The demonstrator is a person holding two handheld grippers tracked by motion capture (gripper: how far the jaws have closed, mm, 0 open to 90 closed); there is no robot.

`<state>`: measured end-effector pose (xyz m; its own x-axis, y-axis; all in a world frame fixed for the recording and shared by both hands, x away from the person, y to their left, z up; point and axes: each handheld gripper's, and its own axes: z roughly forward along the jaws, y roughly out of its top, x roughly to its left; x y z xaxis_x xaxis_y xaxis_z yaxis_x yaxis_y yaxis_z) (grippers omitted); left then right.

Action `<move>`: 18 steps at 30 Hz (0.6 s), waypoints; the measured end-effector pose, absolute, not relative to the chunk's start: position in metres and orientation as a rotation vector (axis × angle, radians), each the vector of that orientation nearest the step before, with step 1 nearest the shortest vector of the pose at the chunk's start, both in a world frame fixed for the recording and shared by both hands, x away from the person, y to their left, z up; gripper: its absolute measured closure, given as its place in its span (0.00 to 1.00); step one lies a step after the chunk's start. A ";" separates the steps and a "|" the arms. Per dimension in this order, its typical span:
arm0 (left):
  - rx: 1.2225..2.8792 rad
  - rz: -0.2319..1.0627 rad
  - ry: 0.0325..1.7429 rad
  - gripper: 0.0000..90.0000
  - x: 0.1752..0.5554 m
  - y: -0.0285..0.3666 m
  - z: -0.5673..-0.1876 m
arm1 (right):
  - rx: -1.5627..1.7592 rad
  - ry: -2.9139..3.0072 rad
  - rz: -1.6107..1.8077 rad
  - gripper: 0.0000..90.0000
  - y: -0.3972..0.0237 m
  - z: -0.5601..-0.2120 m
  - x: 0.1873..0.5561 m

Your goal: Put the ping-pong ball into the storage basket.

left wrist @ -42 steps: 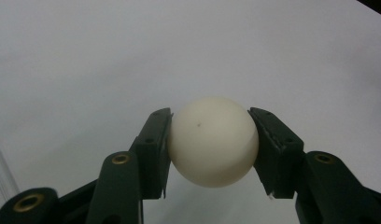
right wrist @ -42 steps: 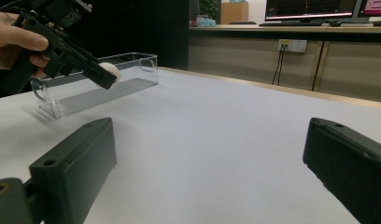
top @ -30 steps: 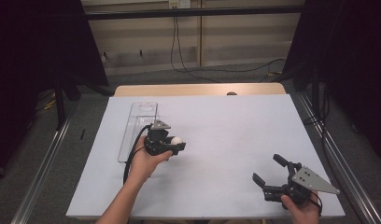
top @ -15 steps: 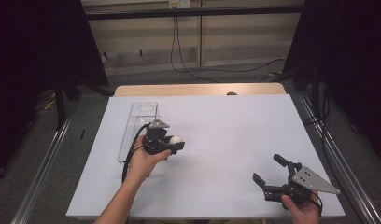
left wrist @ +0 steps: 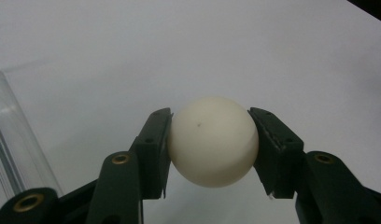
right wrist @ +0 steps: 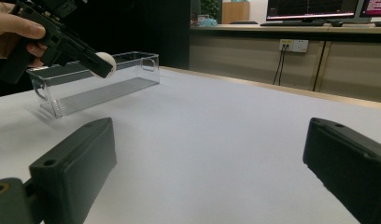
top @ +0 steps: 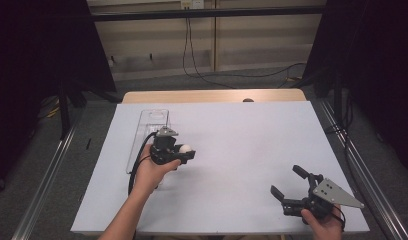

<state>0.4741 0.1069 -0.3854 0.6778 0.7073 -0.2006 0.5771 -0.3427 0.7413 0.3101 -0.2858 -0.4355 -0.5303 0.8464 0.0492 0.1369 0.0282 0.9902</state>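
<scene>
A white ball (left wrist: 212, 140) sits clamped between the two black jaws of my left gripper (top: 184, 153), held above the white table just right of a clear plastic bin (top: 148, 135). In the right gripper view the same ball (right wrist: 106, 60) hangs in front of the bin (right wrist: 97, 84), with a hand around the gripper. My right gripper (top: 288, 184) rests low near the table's front right corner, its jaws wide apart with nothing between them.
The white table top (top: 252, 135) stretches between the two grippers. A wooden strip (top: 212, 95) runs along its far edge. Metal rails (top: 47, 170) flank the table on both sides, and cables hang on the back wall (top: 192, 45).
</scene>
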 end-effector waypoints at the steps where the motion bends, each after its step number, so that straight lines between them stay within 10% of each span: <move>1: 2.049 0.196 0.987 0.57 0.474 0.107 -0.385 | 1.007 1.720 1.554 0.02 -0.286 -0.435 0.310; 18: 2.049 0.211 0.991 0.57 0.475 0.113 -0.381 | 1.008 1.721 1.555 0.02 -0.285 -0.435 0.310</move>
<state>0.4753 0.1126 -0.3808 0.6749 0.7130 -0.1901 0.5734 -0.3445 0.7433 0.3098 -0.2854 -0.4355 -0.5295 0.8466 0.0541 0.1397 0.0241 0.9899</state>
